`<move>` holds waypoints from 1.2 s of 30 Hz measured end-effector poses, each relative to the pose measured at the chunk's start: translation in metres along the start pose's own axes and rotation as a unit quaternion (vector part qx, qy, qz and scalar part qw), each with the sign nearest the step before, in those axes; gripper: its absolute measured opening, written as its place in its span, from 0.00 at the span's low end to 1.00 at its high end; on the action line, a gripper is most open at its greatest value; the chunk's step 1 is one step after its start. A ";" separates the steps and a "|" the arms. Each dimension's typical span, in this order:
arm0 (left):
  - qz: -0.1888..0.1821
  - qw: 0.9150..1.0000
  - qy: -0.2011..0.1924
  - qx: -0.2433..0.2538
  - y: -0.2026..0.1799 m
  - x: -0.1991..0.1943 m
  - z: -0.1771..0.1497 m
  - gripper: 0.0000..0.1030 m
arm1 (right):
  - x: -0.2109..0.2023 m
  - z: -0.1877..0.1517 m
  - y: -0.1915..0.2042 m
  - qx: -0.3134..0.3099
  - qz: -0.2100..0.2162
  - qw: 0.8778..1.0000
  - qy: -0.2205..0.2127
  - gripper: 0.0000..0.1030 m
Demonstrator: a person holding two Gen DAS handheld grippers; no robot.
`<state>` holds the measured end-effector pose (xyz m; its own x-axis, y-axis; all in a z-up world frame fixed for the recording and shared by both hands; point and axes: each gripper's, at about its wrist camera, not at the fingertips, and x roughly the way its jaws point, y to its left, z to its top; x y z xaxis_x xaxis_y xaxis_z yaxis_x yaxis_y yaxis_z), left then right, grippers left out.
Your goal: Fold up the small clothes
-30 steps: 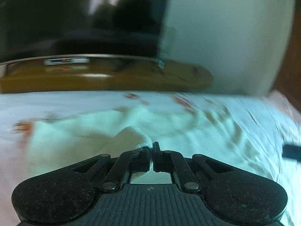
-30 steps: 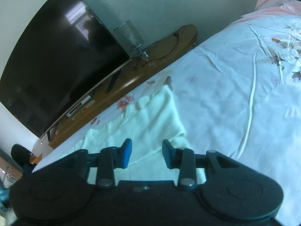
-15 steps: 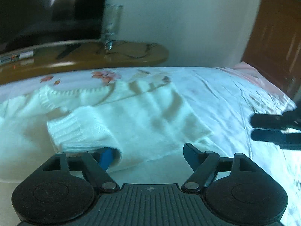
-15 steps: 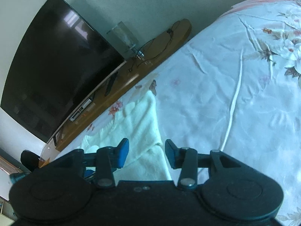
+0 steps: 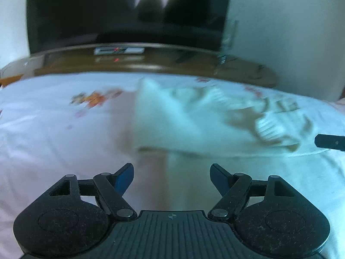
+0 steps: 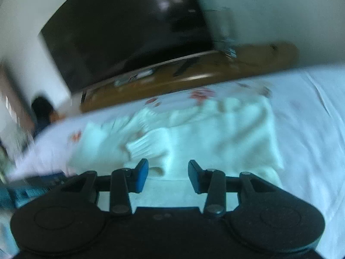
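Both the left gripper (image 5: pixel 171 173) and right gripper (image 6: pixel 168 172) hang spread and empty over the bed (image 5: pixel 54 133), where a soft, light white sweater (image 6: pixel 226 133) lies part-folded, likely best pinched at its near hem corners.

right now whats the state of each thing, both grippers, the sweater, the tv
left gripper: open, empty, over the bed sheet
right gripper: open, empty, just short of the sweater
white knit sweater: lying on the bed, a ribbed cuff folded onto the body
TV: off, screen dark
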<state>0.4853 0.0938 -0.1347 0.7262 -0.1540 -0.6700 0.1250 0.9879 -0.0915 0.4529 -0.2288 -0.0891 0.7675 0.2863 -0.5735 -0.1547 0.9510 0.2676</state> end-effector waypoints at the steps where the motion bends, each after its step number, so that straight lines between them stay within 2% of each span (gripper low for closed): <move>1: 0.005 1.000 0.004 -0.005 0.005 0.000 -0.001 0.75 | 0.008 0.000 0.011 -0.032 -0.006 0.999 0.006 0.38; 3: 0.005 1.000 0.012 -0.018 0.014 0.005 -0.003 0.75 | 0.020 -0.002 0.035 -0.113 -0.031 0.993 0.010 0.39; 7: 0.001 1.000 0.008 -0.022 0.018 0.015 -0.001 0.75 | 0.040 -0.013 0.071 -0.250 -0.067 0.966 0.019 0.35; 9: -0.002 1.000 0.007 -0.024 0.017 0.022 0.001 0.75 | 0.048 -0.015 0.078 -0.280 -0.097 0.955 0.017 0.26; 10: -0.003 1.000 0.007 -0.023 0.015 0.027 0.003 0.75 | 0.051 -0.015 0.078 -0.283 -0.107 0.953 0.018 0.13; 11: -0.004 1.000 0.006 -0.020 0.015 0.028 0.003 0.75 | 0.054 -0.012 0.074 -0.274 -0.108 0.955 0.019 0.05; 13: -0.006 1.000 0.004 -0.019 0.015 0.030 0.005 0.74 | 0.052 -0.004 0.065 -0.234 -0.110 0.966 0.009 0.04; 14: -0.009 1.000 0.003 -0.020 0.015 0.029 0.005 0.63 | 0.047 0.002 0.056 -0.202 -0.108 0.974 -0.003 0.03; 15: -0.009 1.000 0.005 -0.017 0.015 0.030 0.006 0.55 | 0.041 0.008 0.047 -0.167 -0.109 0.980 -0.017 0.03; 16: -0.008 1.000 0.005 -0.012 0.013 0.032 0.008 0.54 | 0.035 0.013 0.039 -0.139 -0.112 0.983 -0.028 0.03; 17: -0.012 1.000 0.004 -0.009 0.013 0.033 0.009 0.48 | 0.028 0.017 0.028 -0.106 -0.113 0.987 -0.041 0.03; 18: -0.015 1.000 0.005 -0.005 0.012 0.034 0.011 0.39 | 0.020 0.021 0.017 -0.073 -0.114 0.989 -0.051 0.03; 21: -0.026 1.000 0.008 0.001 0.010 0.038 0.014 0.25 | 0.011 0.023 -0.011 -0.010 -0.126 0.990 -0.061 0.03; 24: -0.023 1.000 0.006 0.012 0.007 0.039 0.014 0.25 | 0.009 0.021 -0.036 0.041 -0.112 0.992 -0.043 0.03; 32: -0.025 1.000 0.002 0.007 0.008 0.037 0.018 0.25 | -0.005 0.011 -0.047 0.058 -0.101 0.992 -0.045 0.03; 35: -0.029 1.000 0.005 0.005 0.009 0.040 0.016 0.24 | 0.000 0.007 -0.057 0.071 -0.105 0.992 -0.030 0.04; 36: -0.034 0.999 0.007 -0.002 0.011 0.041 0.016 0.19 | 0.003 0.004 -0.063 0.082 -0.104 0.991 -0.024 0.04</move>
<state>0.5267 0.0986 -0.1514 0.7067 -0.2199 -0.6724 0.1709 0.9754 -0.1394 0.4673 -0.2880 -0.1048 0.8017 0.0761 -0.5928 0.1107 0.9558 0.2724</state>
